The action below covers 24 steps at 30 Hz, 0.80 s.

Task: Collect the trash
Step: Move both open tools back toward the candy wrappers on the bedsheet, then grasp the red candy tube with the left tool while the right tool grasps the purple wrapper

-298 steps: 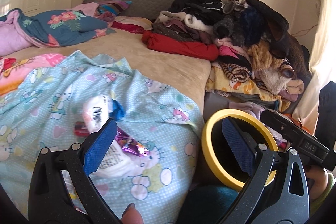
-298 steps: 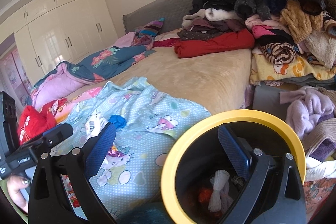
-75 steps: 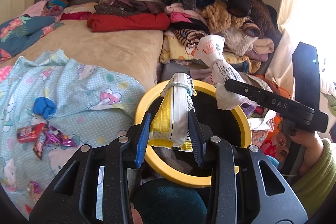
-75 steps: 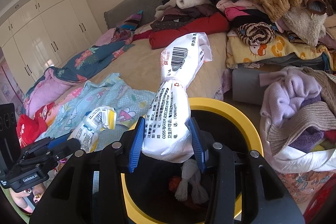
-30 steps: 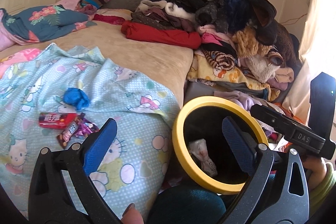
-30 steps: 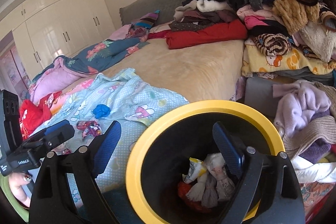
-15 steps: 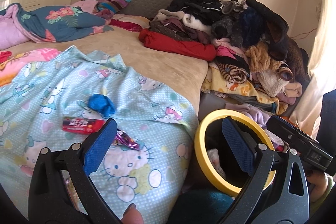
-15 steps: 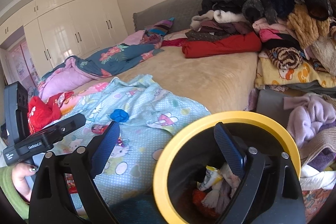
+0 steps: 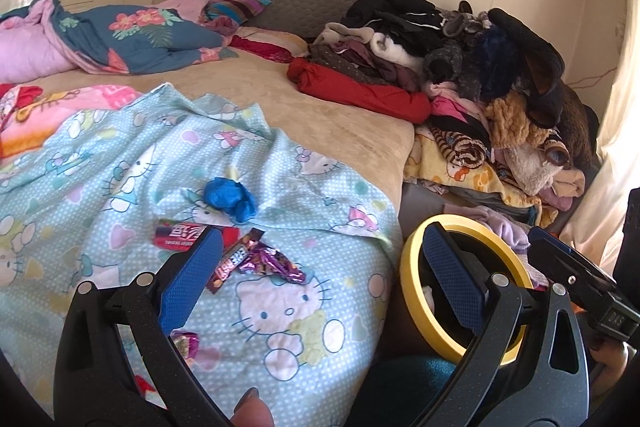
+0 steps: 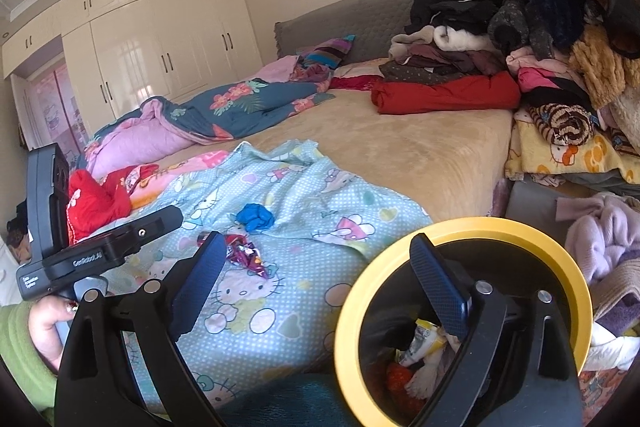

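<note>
My left gripper [image 9: 316, 271] is open and empty, hovering over the Hello Kitty sheet [image 9: 120, 163]. Between and just beyond its fingers lie a red wrapper [image 9: 180, 234], a purple foil wrapper [image 9: 276, 263] and a crumpled blue scrap [image 9: 230, 198]. My right gripper [image 10: 316, 287] is open and empty beside the yellow-rimmed black bin [image 10: 384, 275], which holds white and yellow bags [image 10: 424, 343]. The bin also shows in the left wrist view [image 9: 412, 267]. The blue scrap [image 10: 254, 217] and purple wrapper [image 10: 244, 253] show in the right wrist view too.
A tall pile of clothes [image 9: 480, 67] sits at the bed's right side, with a red bundle [image 9: 360, 91] in front. A floral quilt [image 9: 132, 39] lies at the far left. More small wrappers [image 9: 184, 341] lie near the left gripper's base. Wardrobes [image 10: 160, 35] line the far wall.
Both grippers let go of their bags into the bin and opened. The left gripper has since swung left, back over the sheet with the wrappers.
</note>
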### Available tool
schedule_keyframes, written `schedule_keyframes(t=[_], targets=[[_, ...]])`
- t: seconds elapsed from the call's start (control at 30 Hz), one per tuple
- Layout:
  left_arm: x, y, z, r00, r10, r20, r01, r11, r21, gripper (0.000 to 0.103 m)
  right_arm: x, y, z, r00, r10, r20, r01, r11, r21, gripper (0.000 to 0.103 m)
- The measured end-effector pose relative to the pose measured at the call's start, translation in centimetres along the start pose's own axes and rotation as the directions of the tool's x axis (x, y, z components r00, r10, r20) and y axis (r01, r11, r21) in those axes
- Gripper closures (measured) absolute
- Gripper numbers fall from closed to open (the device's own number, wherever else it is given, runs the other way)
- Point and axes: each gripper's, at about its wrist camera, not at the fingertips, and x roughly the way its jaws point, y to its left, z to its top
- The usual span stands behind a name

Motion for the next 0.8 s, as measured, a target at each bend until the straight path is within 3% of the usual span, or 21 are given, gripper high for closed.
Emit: schedule_keyframes(t=[0.8], targets=[[-0.9, 5.6, 0.8, 0.998, 0.058, 0.024, -0.055, 0.993, -0.105, 0.011, 1.8, 4.2, -0.8, 0.998, 0.053, -0.046, -0.056, 0.996, -0.068, 0.013]])
